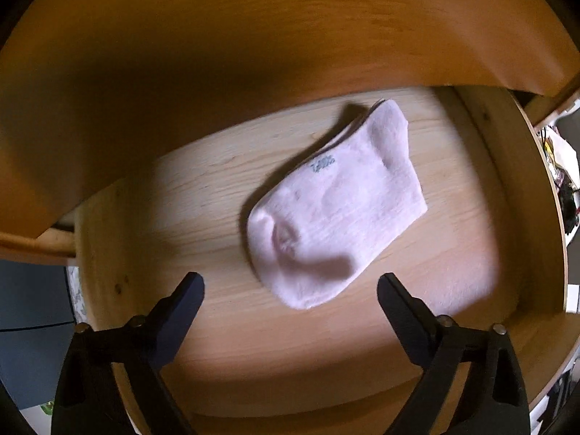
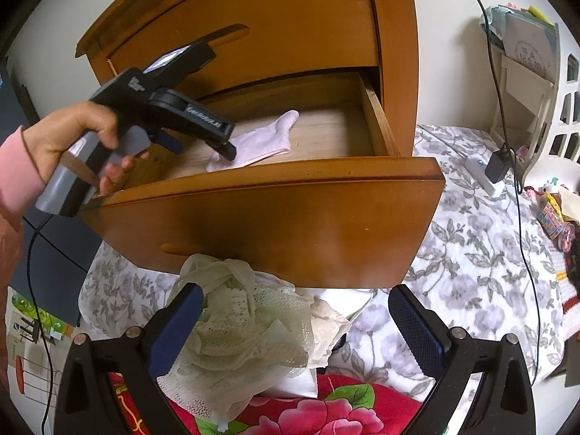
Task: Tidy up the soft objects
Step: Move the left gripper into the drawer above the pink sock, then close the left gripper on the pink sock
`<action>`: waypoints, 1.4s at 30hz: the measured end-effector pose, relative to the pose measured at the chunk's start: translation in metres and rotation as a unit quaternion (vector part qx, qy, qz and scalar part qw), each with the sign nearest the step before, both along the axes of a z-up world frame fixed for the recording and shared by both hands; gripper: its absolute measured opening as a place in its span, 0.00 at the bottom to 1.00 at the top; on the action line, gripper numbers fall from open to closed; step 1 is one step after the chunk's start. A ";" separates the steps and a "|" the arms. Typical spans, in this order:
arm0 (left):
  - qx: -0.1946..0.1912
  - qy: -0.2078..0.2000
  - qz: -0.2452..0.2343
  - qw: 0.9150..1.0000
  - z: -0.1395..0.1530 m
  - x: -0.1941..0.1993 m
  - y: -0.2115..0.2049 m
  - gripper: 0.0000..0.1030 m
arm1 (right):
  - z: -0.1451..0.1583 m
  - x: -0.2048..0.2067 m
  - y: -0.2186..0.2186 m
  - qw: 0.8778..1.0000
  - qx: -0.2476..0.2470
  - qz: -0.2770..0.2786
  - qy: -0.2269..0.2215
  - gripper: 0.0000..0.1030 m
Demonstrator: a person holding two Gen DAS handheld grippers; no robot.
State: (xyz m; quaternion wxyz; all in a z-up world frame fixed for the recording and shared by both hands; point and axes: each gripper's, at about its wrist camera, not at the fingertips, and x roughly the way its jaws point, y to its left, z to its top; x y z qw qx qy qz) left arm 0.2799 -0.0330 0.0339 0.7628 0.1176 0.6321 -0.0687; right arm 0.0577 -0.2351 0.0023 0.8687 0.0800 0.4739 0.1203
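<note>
Left wrist view is looking almost straight down into the open drawer [image 1: 514, 217], where a pale pink sock [image 1: 337, 206] is lying flat on the bare wooden floor of it. The left gripper [image 1: 290, 286] is hanging over the near end of the sock with its fingers [image 1: 190, 290] spread wide on either side and nothing pressed between them. From the right wrist view, a hand [image 2: 72, 141] in a pink sleeve [image 2: 18, 170] is holding that tool inside the drawer, its tips just at the sock [image 2: 261, 137]; whether they are touching the fabric I cannot tell.

The right gripper [image 2: 293, 311] is waiting below the drawer front over a pile on the flowered bedspread [image 2: 471, 272]. Its fingers [image 2: 417, 326] are also standing wide, and a cream lace garment [image 2: 246, 330] is lying between them, brushing the left one but not clamped.

Judging by this, the sock is being placed or tidied in the drawer, and the lace piece looks like the next item. The left tool seems to need to clear the drawer, while the right would need to close on a good bunch of lace, since loose netting is likely to trail or snag on the drawer front as it is lifted over.
</note>
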 end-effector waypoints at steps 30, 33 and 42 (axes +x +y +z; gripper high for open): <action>0.005 0.018 -0.018 1.000 -0.032 0.005 -0.002 0.38 | -0.006 0.007 -0.004 1.000 0.003 -0.001 0.006 1.00; 0.006 0.016 -0.019 1.000 -0.032 0.004 0.001 0.31 | -0.007 0.007 -0.004 1.000 0.002 0.000 0.007 1.00; 0.001 0.012 -0.016 1.000 -0.033 0.001 0.003 0.17 | -0.006 0.006 -0.002 1.000 0.001 0.000 0.008 1.00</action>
